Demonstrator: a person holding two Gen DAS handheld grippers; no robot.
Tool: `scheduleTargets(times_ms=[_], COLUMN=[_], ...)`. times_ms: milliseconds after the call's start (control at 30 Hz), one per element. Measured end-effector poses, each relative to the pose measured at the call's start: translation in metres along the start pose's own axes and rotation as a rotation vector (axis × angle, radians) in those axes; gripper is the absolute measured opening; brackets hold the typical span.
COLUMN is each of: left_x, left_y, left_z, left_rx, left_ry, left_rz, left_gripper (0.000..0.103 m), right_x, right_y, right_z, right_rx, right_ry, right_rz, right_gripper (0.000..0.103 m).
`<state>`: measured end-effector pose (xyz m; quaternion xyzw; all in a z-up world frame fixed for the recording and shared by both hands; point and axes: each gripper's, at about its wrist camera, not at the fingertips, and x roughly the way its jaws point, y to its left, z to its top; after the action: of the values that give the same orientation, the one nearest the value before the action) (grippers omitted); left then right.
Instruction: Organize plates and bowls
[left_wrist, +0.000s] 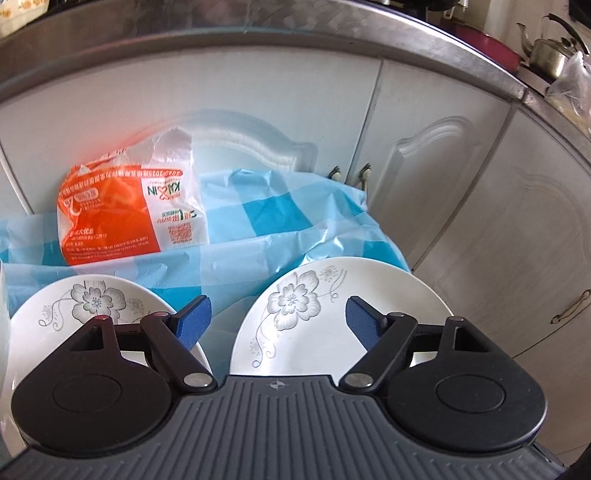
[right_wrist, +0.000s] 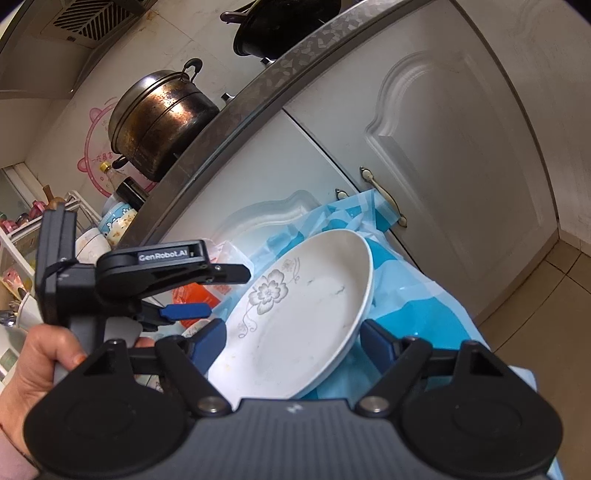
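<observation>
Below the kitchen counter (left_wrist: 461, 48), two white plates with grey flower prints lie on a blue checked cloth (left_wrist: 258, 236). Seen from the left wrist, the left claw (left_wrist: 275, 321) hangs over them with its blue pads spread wide apart and nothing between them. One pad sits over the left plate (left_wrist: 74, 306), the other over the right plate (left_wrist: 306, 306); whether either pad touches a plate cannot be told. Behind the plates, an orange and white bag (left_wrist: 129, 210) rests on the cloth against the white cabinet doors (left_wrist: 461, 206).

From the right wrist, the right claw (right_wrist: 291, 341) also stands wide open, its pads on either side of the right plate (right_wrist: 295, 314), which appears to be the top of a stack and looks tilted. Contact cannot be judged. To the left, a hand (right_wrist: 40, 365) grips the left claw (right_wrist: 184, 312). A tarnished pot (right_wrist: 159, 122) and a black pan (right_wrist: 280, 26) stand on the counter (right_wrist: 258, 92).
</observation>
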<state>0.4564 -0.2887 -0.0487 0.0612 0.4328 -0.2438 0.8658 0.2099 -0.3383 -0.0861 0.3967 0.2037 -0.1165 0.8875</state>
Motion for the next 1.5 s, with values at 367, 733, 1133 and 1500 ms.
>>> scheduleTargets(times_ms=[367, 733, 1133, 1500], left_x=[0.026, 0.040, 0.016, -0.018], left_y=[0.005, 0.001, 0.004, -0.006], left_z=[0.002, -0.002, 0.001, 0.005], left_rx=[-0.017, 0.022, -0.060, -0.091], left_ry=[0.056, 0.082, 0.026, -0.049], left_rz=[0.006, 0.035, -0.009, -0.043], left_gripper=[0.071, 0.043, 0.040, 0.040], right_x=[0.003, 0.010, 0.002, -0.012], right_y=[-0.002, 0.002, 0.001, 0.009], right_z=[-0.001, -0.002, 0.000, 0.010], right_rx=[0.005, -0.036, -0.060, -0.070], right_ry=[-0.002, 0.019, -0.034, -0.104], right_rz=[-0.007, -0.030, -0.025, -0.018], right_gripper=[0.080, 0.075, 0.075, 0.076])
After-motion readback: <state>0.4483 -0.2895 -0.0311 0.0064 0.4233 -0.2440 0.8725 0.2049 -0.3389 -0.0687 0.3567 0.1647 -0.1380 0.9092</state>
